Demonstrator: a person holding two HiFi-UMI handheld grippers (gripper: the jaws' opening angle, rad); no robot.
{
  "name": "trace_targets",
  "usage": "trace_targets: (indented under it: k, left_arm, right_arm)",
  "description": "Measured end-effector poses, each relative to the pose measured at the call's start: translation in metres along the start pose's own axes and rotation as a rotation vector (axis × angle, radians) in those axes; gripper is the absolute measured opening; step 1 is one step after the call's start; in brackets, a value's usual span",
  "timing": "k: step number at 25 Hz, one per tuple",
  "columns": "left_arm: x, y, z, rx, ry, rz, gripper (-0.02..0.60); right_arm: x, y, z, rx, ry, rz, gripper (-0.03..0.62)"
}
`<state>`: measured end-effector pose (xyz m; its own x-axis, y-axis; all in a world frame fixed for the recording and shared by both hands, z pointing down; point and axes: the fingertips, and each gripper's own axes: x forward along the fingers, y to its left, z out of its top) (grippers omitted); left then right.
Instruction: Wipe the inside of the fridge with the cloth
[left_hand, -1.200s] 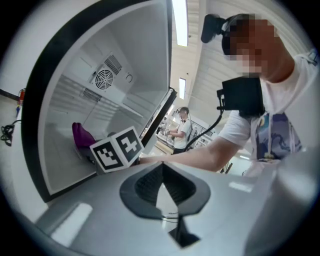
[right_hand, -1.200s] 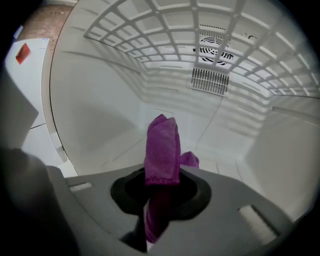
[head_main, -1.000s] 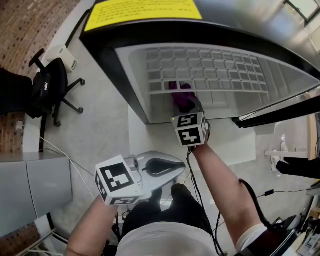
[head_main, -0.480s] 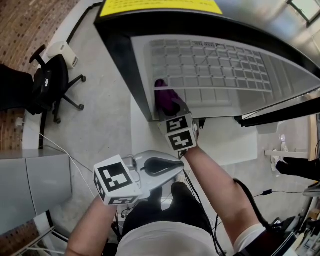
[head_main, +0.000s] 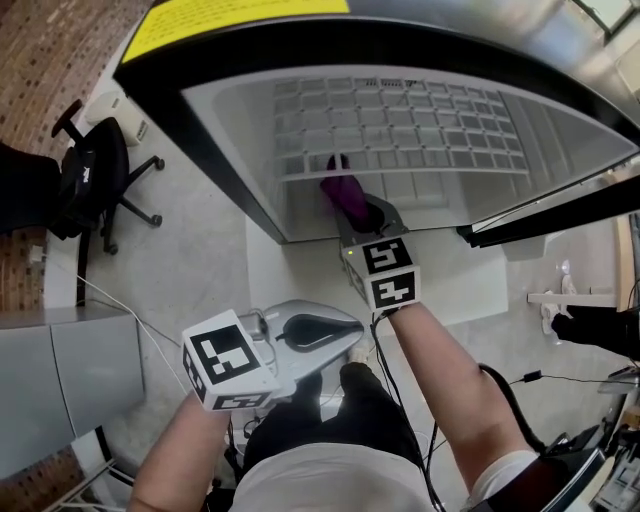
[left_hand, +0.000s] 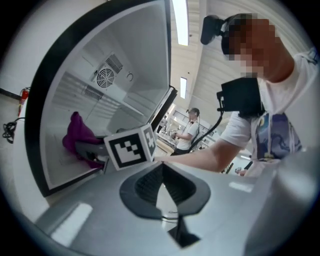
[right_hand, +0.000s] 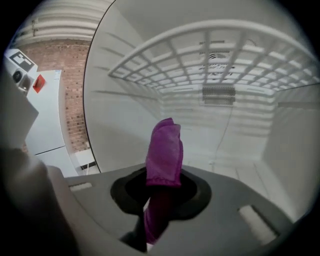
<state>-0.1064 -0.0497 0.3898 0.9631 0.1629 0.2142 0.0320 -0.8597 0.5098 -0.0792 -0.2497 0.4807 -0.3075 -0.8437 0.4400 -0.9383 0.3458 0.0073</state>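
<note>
1. My right gripper (head_main: 362, 212) is clamped on the purple cloth (head_main: 345, 192). The right gripper view shows my jaws pinching its lower part while the free end (right_hand: 164, 150) stands up ahead of them
2. My left gripper (head_main: 320, 333) is outside the fridge (head_main: 232, 175), well in front of its opening. Its jaws are pressed together on nothing (left_hand: 162, 190)
3. The cloth is inside the fridge, just past the front edge and below the wire shelf (head_main: 400, 130)
4. Progress, as a judgement: wiping looks under way in the compartment under the shelf. No view shows streaks, dirt or wet marks, so I cannot certify any wall as done. I treat the side walls, the back and the space above the shelf as outstanding
5. The right gripper view alone shows the back wall with its vent (right_hand: 218, 92) and the shelf from beneath (right_hand: 200, 50), but not whether the cloth touches a surface
6. The left gripper view alone shows the cloth side-on (left_hand: 80, 140), low and near the fridge floor
7. The head view alone places both grippers against the fridge opening
</note>
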Motion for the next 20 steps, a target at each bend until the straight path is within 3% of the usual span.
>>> trace_targets:
  k: [5, 12, 16, 20]
  left_arm:
    - [0.026, -0.004, -0.002, 0.002, 0.023, -0.03, 0.006]
    - [0.073, -0.017, 0.002, 0.024, 0.062, -0.103, 0.006]
    - [0.09, -0.02, 0.003, 0.032, 0.079, -0.121, 0.006]
    - [0.096, -0.022, 0.003, 0.038, 0.092, -0.124, 0.006]
  right_arm:
    - [-0.051, -0.08, -0.001, -0.017, -0.033, -0.19, 0.06]
    - [-0.101, -0.166, -0.031, -0.049, 0.025, -0.391, 0.06]
    - [-0.108, -0.179, -0.058, -0.093, 0.094, -0.448, 0.06]
    - [-0.099, -0.174, -0.086, -0.113, 0.14, -0.43, 0.06]
